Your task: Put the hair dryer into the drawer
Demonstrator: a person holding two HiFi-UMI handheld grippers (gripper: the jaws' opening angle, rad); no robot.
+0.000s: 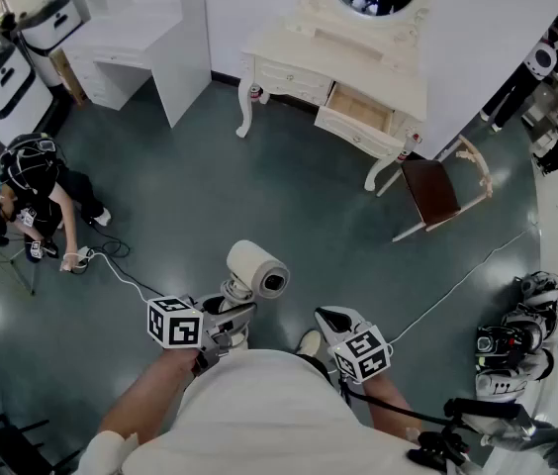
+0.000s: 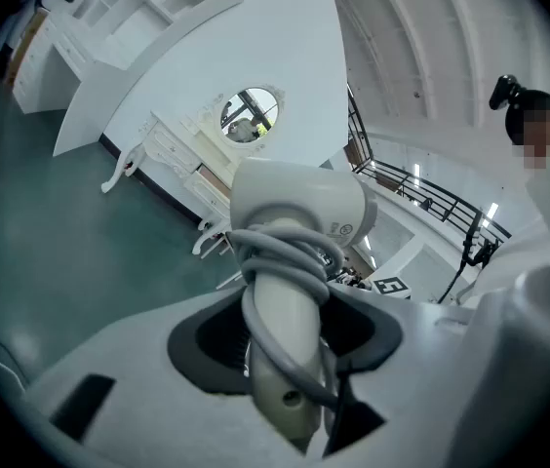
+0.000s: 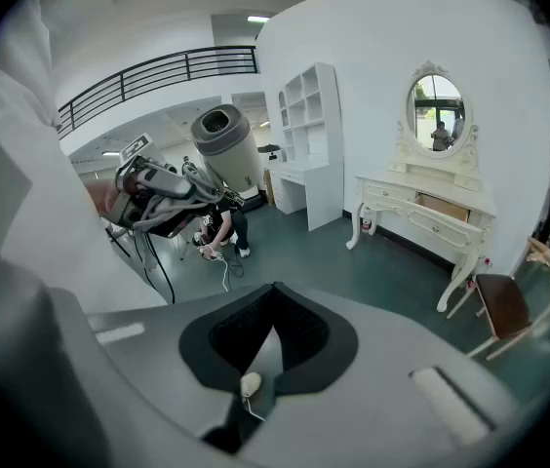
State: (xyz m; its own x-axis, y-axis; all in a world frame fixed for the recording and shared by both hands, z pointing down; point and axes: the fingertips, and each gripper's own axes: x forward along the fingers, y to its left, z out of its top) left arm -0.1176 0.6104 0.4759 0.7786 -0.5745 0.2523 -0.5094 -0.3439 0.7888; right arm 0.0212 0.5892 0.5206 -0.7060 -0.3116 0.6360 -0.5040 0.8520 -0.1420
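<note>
A white hair dryer (image 1: 257, 270) with its grey cord wound round the handle stands upright in my left gripper (image 1: 222, 323), which is shut on the handle. In the left gripper view the handle (image 2: 280, 325) fills the gap between the jaws, with the dryer's head (image 2: 299, 203) above. My right gripper (image 1: 330, 323) is shut and holds nothing; its jaws (image 3: 255, 378) meet with nothing between them. That view also shows the dryer (image 3: 224, 144) at the left. The cream dressing table (image 1: 289, 62) stands far ahead, with its drawer (image 1: 360, 112) pulled open.
A wooden chair (image 1: 437, 191) stands right of the dressing table. A person (image 1: 24, 191) crouches on the floor at the left, and a cable (image 1: 467, 275) runs across the green floor. White shelving (image 1: 131, 38) is at the back left. Equipment (image 1: 516, 349) sits at the right.
</note>
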